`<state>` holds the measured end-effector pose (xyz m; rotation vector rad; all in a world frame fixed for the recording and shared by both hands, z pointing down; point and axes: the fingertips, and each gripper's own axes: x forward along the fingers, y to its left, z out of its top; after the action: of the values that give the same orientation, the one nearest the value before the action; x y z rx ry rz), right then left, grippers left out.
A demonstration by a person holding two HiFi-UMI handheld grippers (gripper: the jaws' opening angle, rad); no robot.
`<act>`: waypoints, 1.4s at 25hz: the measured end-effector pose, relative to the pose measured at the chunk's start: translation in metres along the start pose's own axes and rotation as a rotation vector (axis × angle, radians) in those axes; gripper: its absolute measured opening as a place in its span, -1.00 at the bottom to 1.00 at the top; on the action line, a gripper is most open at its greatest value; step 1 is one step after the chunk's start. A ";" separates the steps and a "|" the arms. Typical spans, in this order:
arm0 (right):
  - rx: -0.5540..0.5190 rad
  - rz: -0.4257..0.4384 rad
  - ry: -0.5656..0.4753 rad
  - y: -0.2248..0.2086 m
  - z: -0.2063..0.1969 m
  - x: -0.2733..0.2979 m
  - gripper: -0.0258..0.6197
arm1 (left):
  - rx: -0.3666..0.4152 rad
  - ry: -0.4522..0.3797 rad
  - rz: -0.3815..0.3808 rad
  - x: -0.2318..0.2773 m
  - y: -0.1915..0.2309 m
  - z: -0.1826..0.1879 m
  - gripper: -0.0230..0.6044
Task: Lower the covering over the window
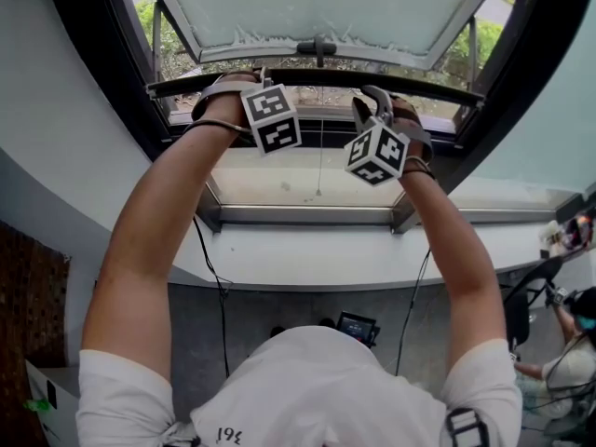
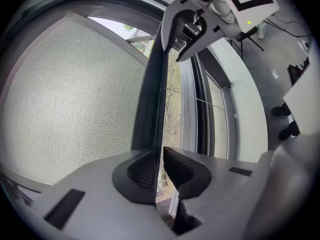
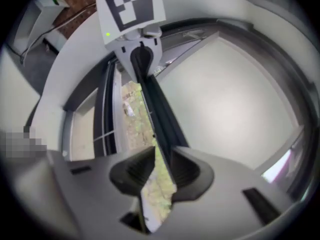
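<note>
Left gripper (image 2: 159,169): clenched on the dark bottom rail (image 2: 150,99) of the window covering, the rail's edge running in between the two ribbed pads. The grip sits toward the rail's left end, seemingly so that the pull comes down evenly rather than skewing the fabric. Right gripper (image 3: 161,166): jaws apart, astride the same rail nearer its right end. The rail lies against one pad, greenery shows through the gap beside the other, so nothing is pinched there. Both arms are raised overhead, the marker cube (image 1: 272,117) of the left gripper facing the head camera. Covering: a fine mesh blind (image 2: 75,99), stretched above the rail and high in the window opening. Below the rail most of the glass is uncovered, down to the pale sill (image 1: 307,214). A thin cord (image 1: 320,156) hangs in the middle of the pane, untouched. Judgement: lowering is at an early stage, and the right jaws would need to close on the rail before a two-handed downward draw.
</note>
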<state>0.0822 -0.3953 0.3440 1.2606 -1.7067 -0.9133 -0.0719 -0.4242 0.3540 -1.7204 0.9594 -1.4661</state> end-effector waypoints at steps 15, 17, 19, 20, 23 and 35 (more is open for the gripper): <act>-0.261 0.168 0.171 -0.014 -0.026 0.017 -0.74 | -0.005 -0.012 0.000 0.000 0.001 0.000 -0.75; -0.281 0.209 0.203 -0.012 -0.026 0.015 -0.74 | -0.010 -0.014 -0.005 -0.001 -0.001 0.000 -0.75; -0.292 0.238 0.222 -0.007 -0.028 0.013 -0.74 | -0.014 -0.016 -0.020 -0.001 -0.006 0.000 -0.74; -0.294 0.252 0.227 -0.003 -0.030 0.014 -0.74 | -0.014 -0.015 -0.029 0.001 -0.010 0.000 -0.75; -0.283 0.283 0.228 0.010 -0.035 0.016 -0.74 | -0.019 -0.016 -0.054 0.007 -0.024 -0.003 -0.74; -0.295 0.474 0.297 0.069 -0.059 0.019 -0.60 | -0.046 -0.006 -0.218 0.030 -0.079 -0.011 -0.64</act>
<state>0.1059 -0.4022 0.4333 0.7102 -1.4772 -0.6270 -0.0717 -0.4108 0.4387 -1.9107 0.8290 -1.5852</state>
